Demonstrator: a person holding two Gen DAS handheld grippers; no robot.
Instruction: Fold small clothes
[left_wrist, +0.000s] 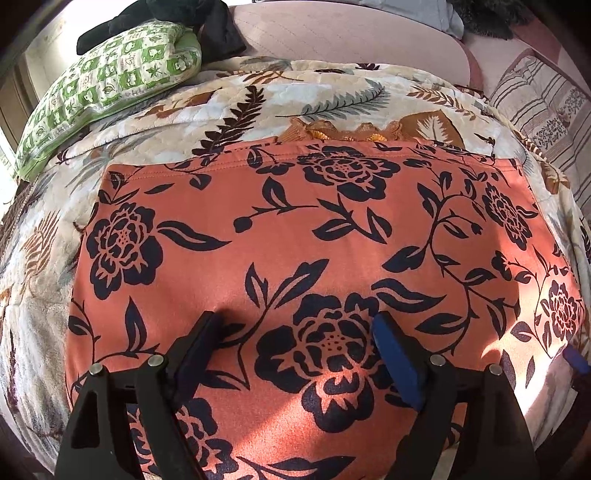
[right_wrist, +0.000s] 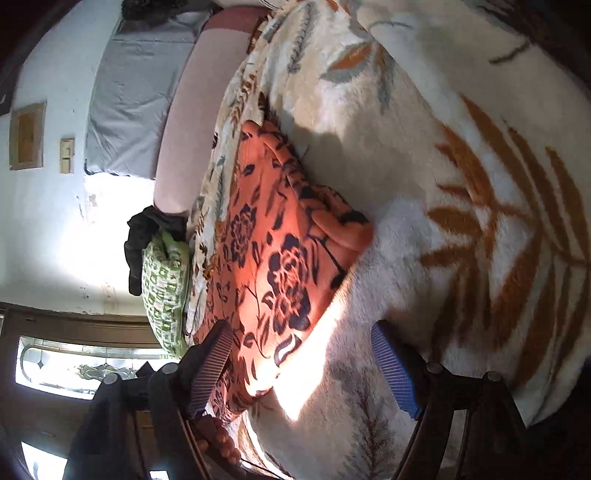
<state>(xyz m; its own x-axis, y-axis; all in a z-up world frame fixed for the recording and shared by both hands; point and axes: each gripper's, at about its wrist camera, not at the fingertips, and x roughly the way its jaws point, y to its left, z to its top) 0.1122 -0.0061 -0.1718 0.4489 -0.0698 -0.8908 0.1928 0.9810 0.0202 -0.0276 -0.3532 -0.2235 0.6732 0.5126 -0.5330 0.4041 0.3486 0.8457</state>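
Two grippers show, one in each view, and both have their fingers spread wide with nothing pinched between them.

From the left wrist camera, the left gripper (left_wrist: 295, 332) sits at 6 o'clock, low over the orange cloth (left_wrist: 295, 236). Its blue pads (left_wrist: 397, 365) are on both sides of a big dark flower printed on the cloth. I cannot tell if the tips touch the cloth or hang just above it. The orange cloth lies flat and spread out, filling the middle of the view, on top of a fluffy leaf blanket (left_wrist: 236, 96). At 12 o'clock of the cloth, a bit of brown and yellow frill (left_wrist: 347, 131) peeks out along its far edge. Farther away, at 10 o'clock, a green and white pillow (left_wrist: 110, 88) rests on the blanket, with a dark cloth (left_wrist: 162, 18) beside it. At 2 o'clock is a striped cushion (left_wrist: 543, 107). At 12 o'clock, far back, is a pink cushion (left_wrist: 343, 33).

From the right wrist camera, which is turned sideways, the right gripper (right_wrist: 303, 350) is at 6 o'clock above the leaf blanket, just beside the edge of the orange cloth. One ridged pad (right_wrist: 212, 365) is over the cloth's edge and the other is over the blanket. Some toes (right_wrist: 221, 439) show at 7 o'clock. Sun makes a bright patch on the blanket there. The cloth's side at 1 o'clock is bunched into folds. Far off at 9 o'clock are the green pillow, a white wall (right_wrist: 48, 229) and a window (right_wrist: 74, 365).
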